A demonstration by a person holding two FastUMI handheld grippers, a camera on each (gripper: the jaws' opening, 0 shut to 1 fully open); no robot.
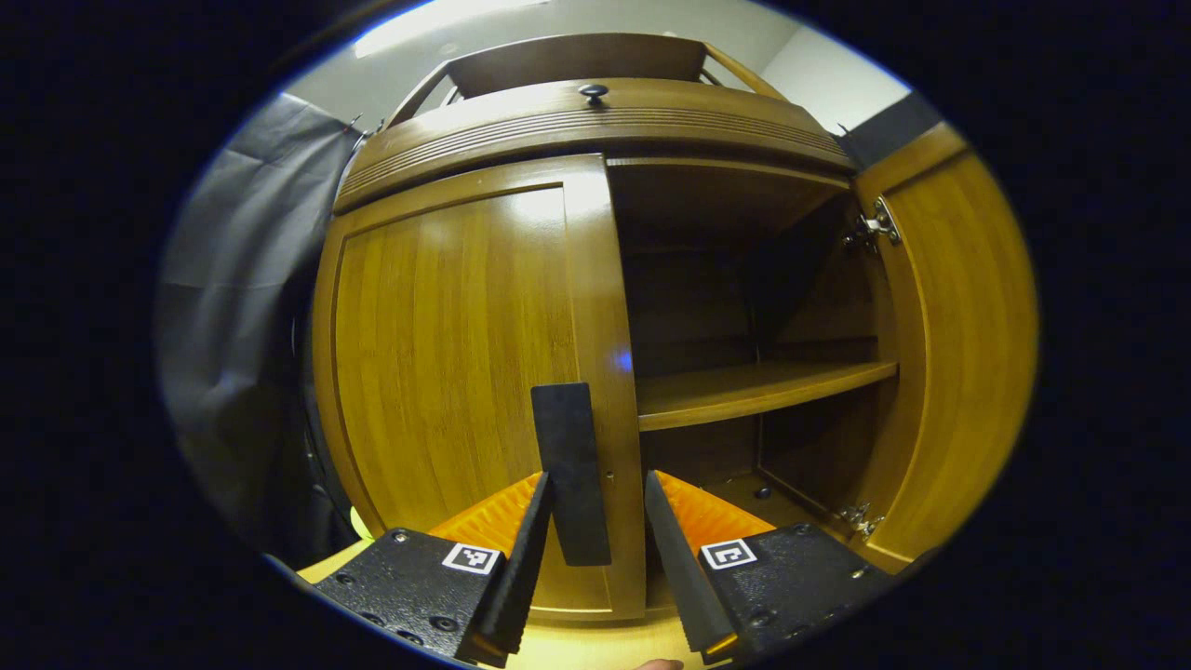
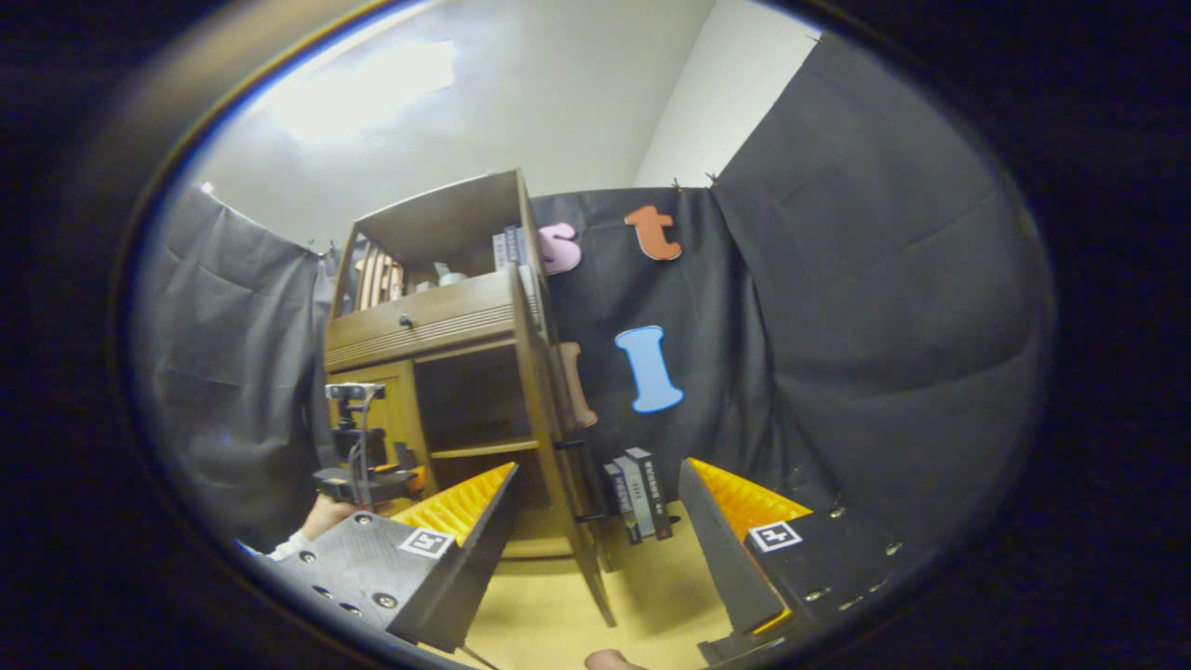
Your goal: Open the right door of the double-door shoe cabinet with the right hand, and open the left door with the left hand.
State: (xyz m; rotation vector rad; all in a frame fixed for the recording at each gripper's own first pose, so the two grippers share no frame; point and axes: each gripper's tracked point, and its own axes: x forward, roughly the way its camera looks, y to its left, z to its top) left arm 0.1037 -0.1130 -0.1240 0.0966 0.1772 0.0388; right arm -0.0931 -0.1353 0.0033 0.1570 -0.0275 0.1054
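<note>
The wooden shoe cabinet point(image 1: 595, 121) stands close in the left gripper view. Its left door point(image 1: 447, 354) is closed and carries a dark upright handle point(image 1: 570, 465). My left gripper point(image 1: 600, 516) is open, its fingers on either side of that handle, the left one nearly touching it. The right door point(image 1: 968, 354) is swung wide, baring the inner shelf point(image 1: 754, 386). From farther back, the right gripper view shows the cabinet point(image 2: 437, 316) with the right door point(image 2: 549, 419) edge-on. My right gripper point(image 2: 595, 521) is open and holds nothing. The left gripper point(image 2: 358, 465), held by a hand, sits at the left door.
A knobbed drawer point(image 1: 593, 92) runs above the doors. Several books point(image 2: 637, 493) stand on the floor right of the cabinet, behind the open door. More books and small items sit on the top shelf point(image 2: 437, 270). Black cloth walls surround the booth.
</note>
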